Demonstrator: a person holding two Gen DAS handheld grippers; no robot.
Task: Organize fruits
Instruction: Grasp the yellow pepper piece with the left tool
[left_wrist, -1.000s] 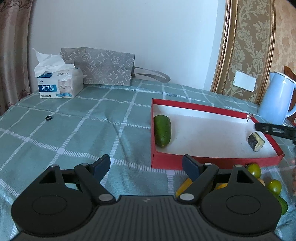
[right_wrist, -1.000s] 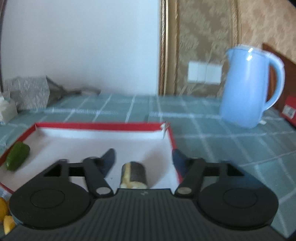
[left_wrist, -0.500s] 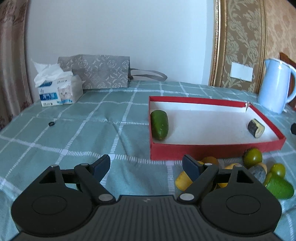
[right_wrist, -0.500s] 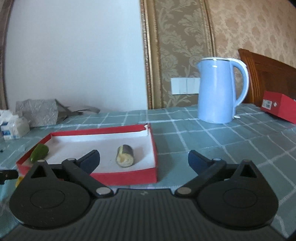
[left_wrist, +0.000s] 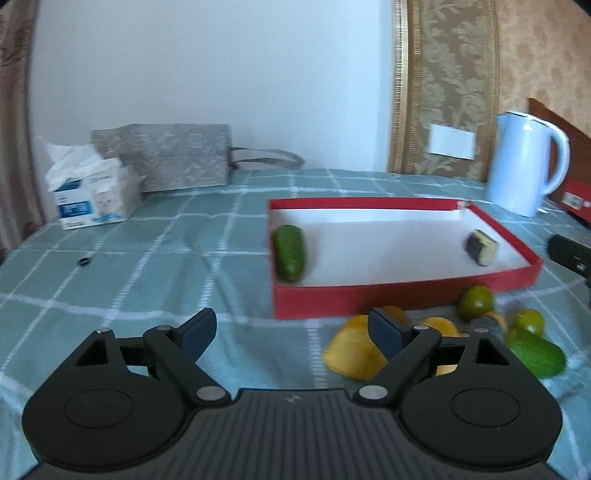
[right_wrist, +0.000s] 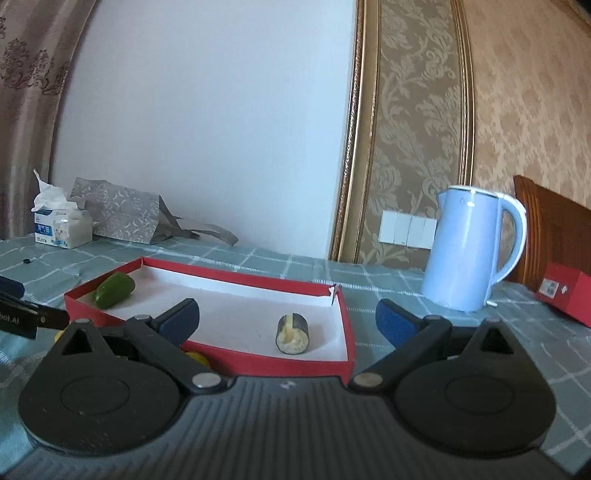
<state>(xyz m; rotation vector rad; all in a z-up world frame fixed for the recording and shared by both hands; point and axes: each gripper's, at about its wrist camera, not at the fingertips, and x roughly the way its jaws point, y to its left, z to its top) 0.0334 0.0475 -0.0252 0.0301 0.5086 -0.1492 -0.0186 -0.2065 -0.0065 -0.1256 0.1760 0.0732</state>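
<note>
Left wrist view: left gripper (left_wrist: 291, 334) empty, jaws opening. Yellow fruit (left_wrist: 351, 352) just ahead and right of the right-hand fingertip, nearest to this hand, long axis slanting toward the red box (left_wrist: 369, 301) beyond. Limes (left_wrist: 476, 302), green fruit (left_wrist: 539, 356) farther right. In the box: cucumber (left_wrist: 290, 253) at left, cut piece (left_wrist: 482, 247) at right.

Right wrist view: right gripper (right_wrist: 288, 317) spread wide, empty. Cut piece (right_wrist: 293, 334) ahead between the fingers, box wall (right_wrist: 280, 360) between. Kettle (right_wrist: 469, 251) farther right.

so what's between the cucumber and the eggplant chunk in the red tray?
Nothing: only bare white tray floor between cucumber and eggplant chunk, clear in both wrist views.
</note>
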